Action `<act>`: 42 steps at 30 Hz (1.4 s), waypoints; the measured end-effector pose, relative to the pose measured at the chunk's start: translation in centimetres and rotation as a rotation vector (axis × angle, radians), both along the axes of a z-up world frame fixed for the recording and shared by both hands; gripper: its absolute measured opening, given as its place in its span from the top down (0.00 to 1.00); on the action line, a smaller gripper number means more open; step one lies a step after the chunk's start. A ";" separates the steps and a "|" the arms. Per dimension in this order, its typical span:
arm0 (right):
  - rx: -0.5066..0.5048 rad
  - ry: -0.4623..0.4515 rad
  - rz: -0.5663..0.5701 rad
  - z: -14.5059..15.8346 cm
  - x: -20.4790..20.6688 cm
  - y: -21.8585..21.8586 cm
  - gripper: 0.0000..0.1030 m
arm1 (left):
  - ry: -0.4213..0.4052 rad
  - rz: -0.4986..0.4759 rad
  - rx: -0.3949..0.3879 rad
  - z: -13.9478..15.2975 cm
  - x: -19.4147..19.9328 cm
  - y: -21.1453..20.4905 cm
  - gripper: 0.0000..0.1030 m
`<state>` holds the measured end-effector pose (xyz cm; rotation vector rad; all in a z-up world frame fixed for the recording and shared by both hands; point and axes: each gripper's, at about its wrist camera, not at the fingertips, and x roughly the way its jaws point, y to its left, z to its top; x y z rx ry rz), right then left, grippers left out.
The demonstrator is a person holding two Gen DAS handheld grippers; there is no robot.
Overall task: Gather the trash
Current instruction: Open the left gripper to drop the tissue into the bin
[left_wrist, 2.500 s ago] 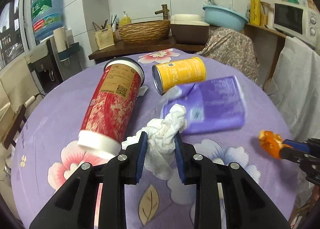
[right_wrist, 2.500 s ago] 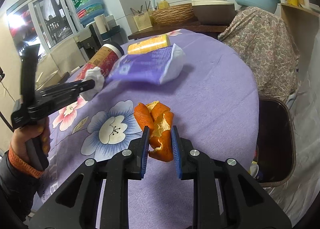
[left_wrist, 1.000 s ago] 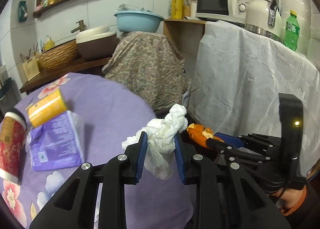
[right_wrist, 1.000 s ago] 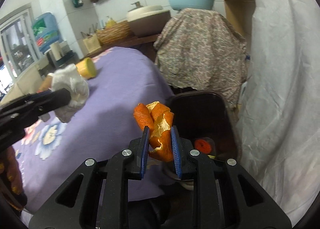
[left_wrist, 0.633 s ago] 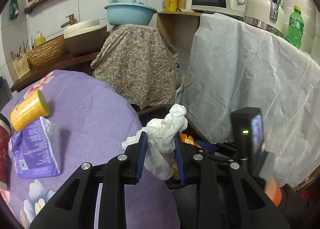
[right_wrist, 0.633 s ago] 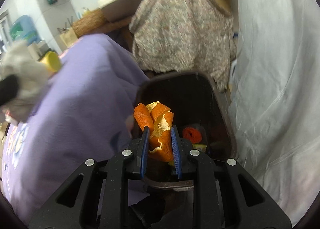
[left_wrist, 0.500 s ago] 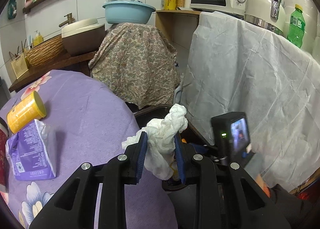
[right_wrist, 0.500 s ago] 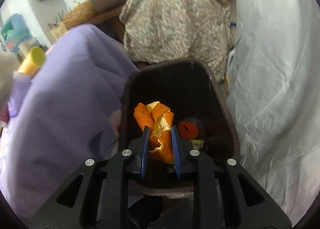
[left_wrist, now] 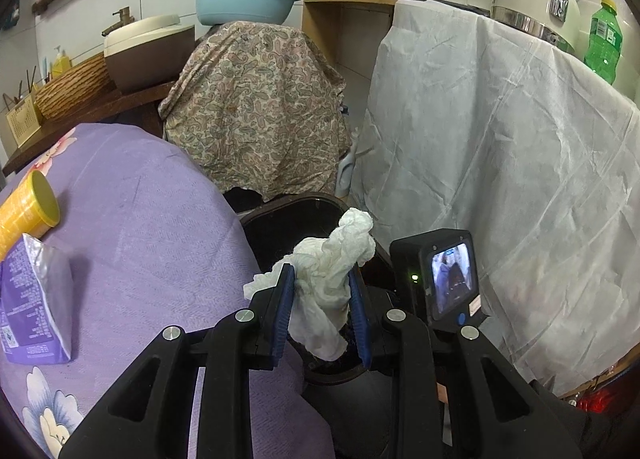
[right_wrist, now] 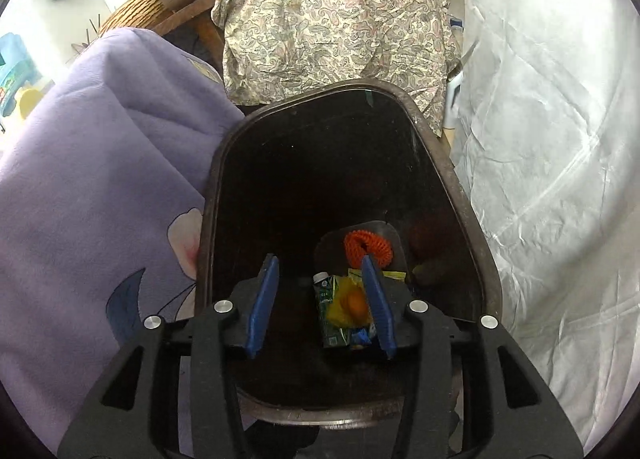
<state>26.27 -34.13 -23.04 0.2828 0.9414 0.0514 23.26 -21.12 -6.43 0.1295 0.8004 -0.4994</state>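
My left gripper (left_wrist: pixel 322 291) is shut on a crumpled white tissue (left_wrist: pixel 332 275) and holds it over the near rim of the dark trash bin (left_wrist: pixel 280 215). My right gripper (right_wrist: pixel 320 287) is open and empty, hanging over the bin (right_wrist: pixel 460 187). The orange peel (right_wrist: pixel 354 303) lies at the bin's bottom among a green carton (right_wrist: pixel 330 315) and an orange mesh ring (right_wrist: pixel 368 247). The right gripper's camera body (left_wrist: pixel 440 275) shows just right of the tissue in the left wrist view.
The purple flowered tablecloth (left_wrist: pixel 132 227) lies left of the bin, with a yellow can (left_wrist: pixel 28 211) and a purple packet (left_wrist: pixel 36 299) on it. A paisley-covered object (left_wrist: pixel 256 111) stands behind the bin. A white sheet (left_wrist: pixel 500 179) hangs to the right.
My right gripper has opened and the orange peel has dropped into the bin. My left gripper has carried the tissue closer over the bin.
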 end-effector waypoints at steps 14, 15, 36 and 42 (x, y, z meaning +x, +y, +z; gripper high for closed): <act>-0.038 -0.052 -0.084 2.8 -5.1 -1.8 0.37 | 0.033 -0.023 0.056 -1.5 1.8 -2.9 0.74; -0.044 -0.059 -0.091 3.0 -5.7 -2.0 0.35 | 0.038 -0.025 0.061 -1.7 2.0 -3.1 0.74; -0.043 -0.078 -0.124 4.7 -10.5 -3.1 0.34 | 0.129 -0.037 0.092 -4.9 3.8 -5.2 0.44; -0.055 -0.089 -0.118 5.2 -11.0 -2.7 0.34 | 0.101 -0.051 0.059 -3.4 2.9 -4.9 0.34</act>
